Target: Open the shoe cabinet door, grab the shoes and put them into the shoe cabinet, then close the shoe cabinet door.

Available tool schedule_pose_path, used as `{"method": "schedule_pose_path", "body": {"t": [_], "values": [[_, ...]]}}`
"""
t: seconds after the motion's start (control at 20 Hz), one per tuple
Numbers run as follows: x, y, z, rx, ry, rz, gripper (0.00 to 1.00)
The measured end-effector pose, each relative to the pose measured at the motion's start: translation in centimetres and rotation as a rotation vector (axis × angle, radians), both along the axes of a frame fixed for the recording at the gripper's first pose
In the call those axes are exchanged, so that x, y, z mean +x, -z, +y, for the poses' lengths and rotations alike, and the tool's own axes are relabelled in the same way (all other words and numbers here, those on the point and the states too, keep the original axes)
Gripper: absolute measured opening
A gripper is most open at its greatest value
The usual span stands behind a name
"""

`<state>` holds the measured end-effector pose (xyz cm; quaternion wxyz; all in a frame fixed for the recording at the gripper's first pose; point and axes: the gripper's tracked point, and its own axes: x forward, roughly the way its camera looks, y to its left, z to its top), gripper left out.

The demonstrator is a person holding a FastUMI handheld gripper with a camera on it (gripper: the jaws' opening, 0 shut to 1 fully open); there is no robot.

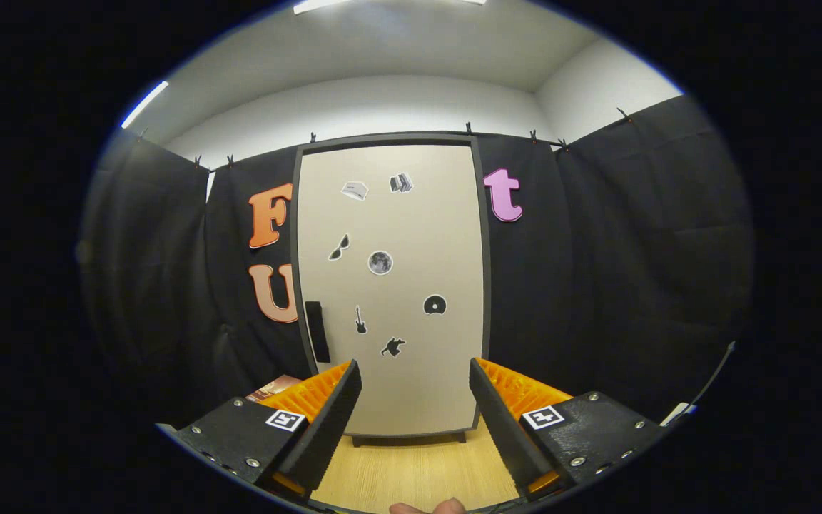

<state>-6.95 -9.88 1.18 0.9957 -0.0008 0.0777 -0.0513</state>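
Bright, even light pours down from ceiling strips (pixel 145 103), the pale cabinet door (pixel 391 285) evenly lit without glare. Fisheye bends its edges outward (badly near the rim), and the black cloth (pixel 632 250) swallows detail.

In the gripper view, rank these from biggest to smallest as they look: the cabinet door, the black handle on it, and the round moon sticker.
1. Cabinet door, by far the largest, shut, beyond the open gripper.
2. Black handle, a tall narrow bar at the door's left edge.
3. Moon sticker, smallest; all three sit on the same door, so the order is sure.
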Motion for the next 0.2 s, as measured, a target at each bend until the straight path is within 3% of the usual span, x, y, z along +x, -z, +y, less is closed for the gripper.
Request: {"method": "schedule_pose_path", "body": {"t": [0.2], "values": [[0.36,0.30,0.23,0.003,0.001,0.003,0.95]]}}
